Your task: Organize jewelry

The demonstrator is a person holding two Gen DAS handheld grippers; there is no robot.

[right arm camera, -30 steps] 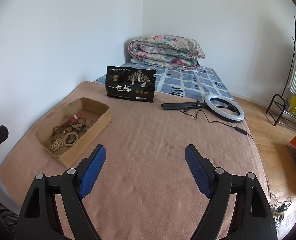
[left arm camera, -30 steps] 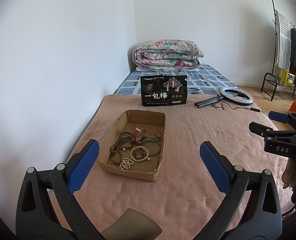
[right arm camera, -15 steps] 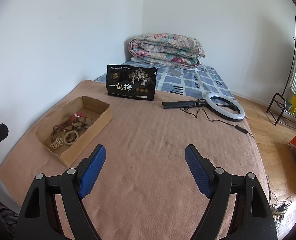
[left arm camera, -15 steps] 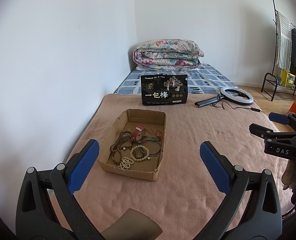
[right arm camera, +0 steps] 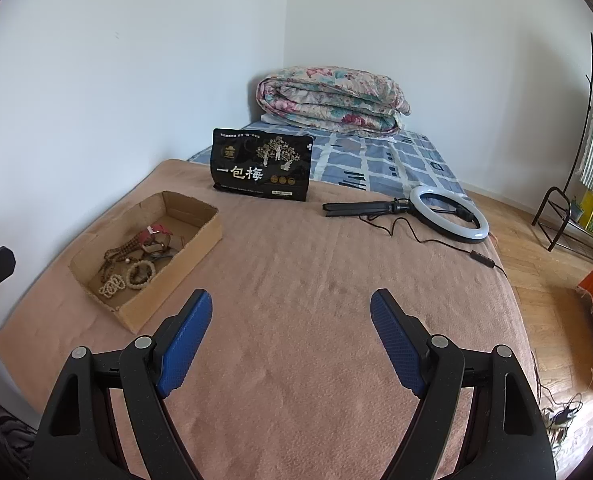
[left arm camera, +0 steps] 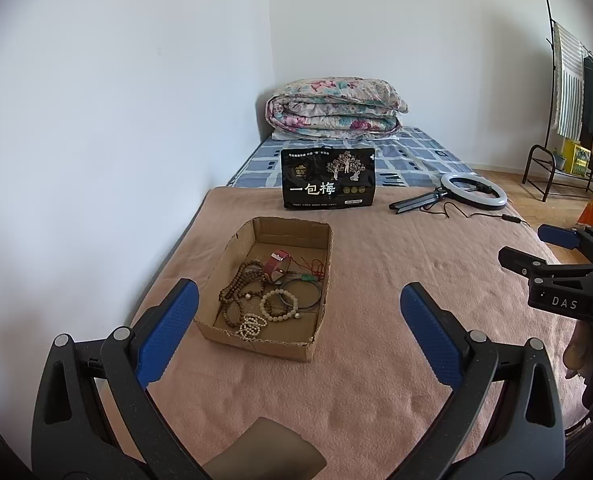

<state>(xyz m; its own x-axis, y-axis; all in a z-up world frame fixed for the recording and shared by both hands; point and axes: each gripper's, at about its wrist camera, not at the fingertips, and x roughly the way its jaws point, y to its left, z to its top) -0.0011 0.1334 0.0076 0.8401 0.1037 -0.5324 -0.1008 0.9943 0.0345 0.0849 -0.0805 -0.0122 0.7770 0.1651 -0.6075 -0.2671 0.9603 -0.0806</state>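
Observation:
A shallow cardboard box (left arm camera: 322, 256) (right arm camera: 200, 236) lies on a pink blanket-covered bed. Inside lie several pieces of jewelry: brown bead strands (left arm camera: 238, 286), cream bead bracelets (left arm camera: 274, 306) (right arm camera: 140, 274), a red watch (left arm camera: 276, 266) (right arm camera: 156, 231) and thin dark bangles (left arm camera: 302, 294). My left gripper (left arm camera: 298, 300) is open and empty, held above the blanket just in front of the box. My right gripper (right arm camera: 290, 304) is open and empty over the blanket, to the right of the box. It also shows at the right edge of the left wrist view (left arm camera: 536, 248).
A black snack bag (left arm camera: 328, 184) (right arm camera: 262, 164) stands behind the box. A ring light (left arm camera: 472, 192) (right arm camera: 448, 212) with tripod and cable lies at the back right. A folded floral quilt (left arm camera: 332, 106) sits at the bed's head. A wall runs along the left. A clothes rack (left arm camera: 568, 92) stands far right.
Both views have drifted slightly; the box sits a little further from the left gripper. Both grippers stay open and empty.

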